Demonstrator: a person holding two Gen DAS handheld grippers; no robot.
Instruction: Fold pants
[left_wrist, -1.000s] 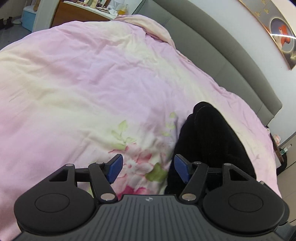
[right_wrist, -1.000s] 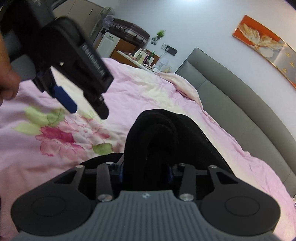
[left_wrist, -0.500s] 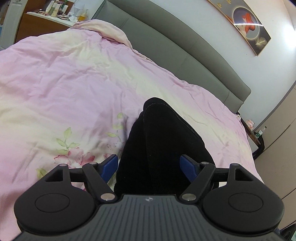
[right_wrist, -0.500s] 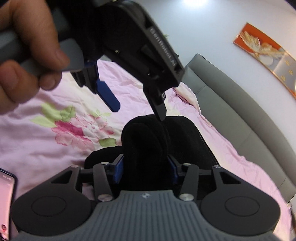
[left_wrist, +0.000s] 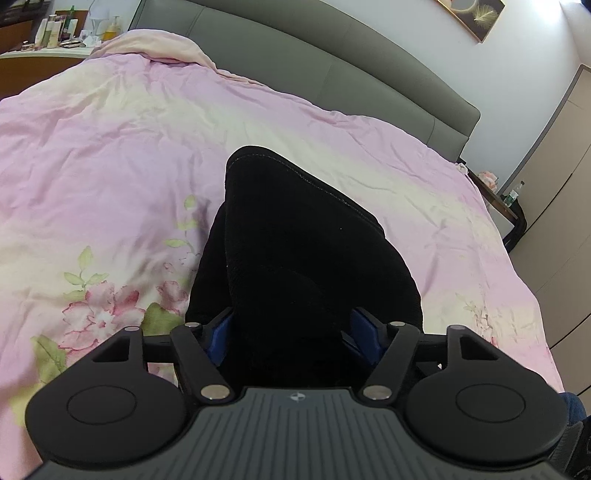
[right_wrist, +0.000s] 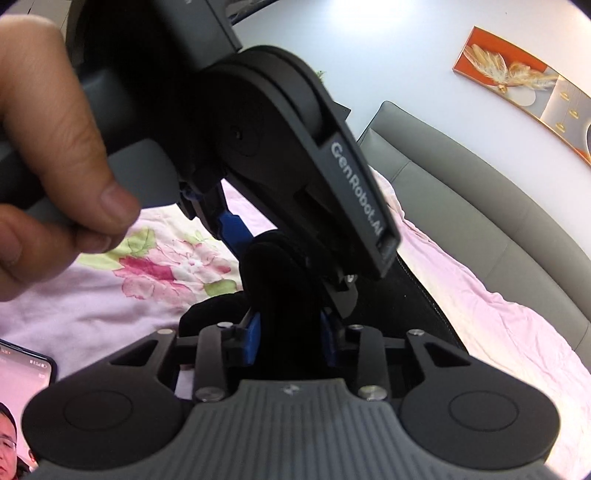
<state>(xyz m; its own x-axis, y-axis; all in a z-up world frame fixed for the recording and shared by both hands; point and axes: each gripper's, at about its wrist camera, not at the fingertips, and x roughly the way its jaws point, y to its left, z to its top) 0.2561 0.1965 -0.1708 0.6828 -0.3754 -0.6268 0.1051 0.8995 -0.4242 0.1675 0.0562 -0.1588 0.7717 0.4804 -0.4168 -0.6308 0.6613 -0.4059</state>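
Black pants (left_wrist: 295, 251) lie bunched in a folded heap on the pink floral duvet (left_wrist: 110, 166). My left gripper (left_wrist: 291, 334) is wide open, its blue pads on either side of the near end of the heap, with the cloth filling the gap. My right gripper (right_wrist: 290, 338) is shut on a thick fold of the pants (right_wrist: 280, 280). In the right wrist view the left gripper's body (right_wrist: 295, 155) hangs just above and in front, held by a hand (right_wrist: 55, 147), and hides much of the pants.
A grey padded headboard (left_wrist: 332, 70) runs along the far side of the bed. A dresser with bottles (left_wrist: 55, 33) stands at the far left. A phone (right_wrist: 22, 380) lies on the duvet at the lower left. A bedside stand (left_wrist: 513, 206) is at the right.
My left gripper swung right from over the duvet and moved down onto the pants, so its open jaws now straddle the heap. My right gripper kept its hold on the fold.
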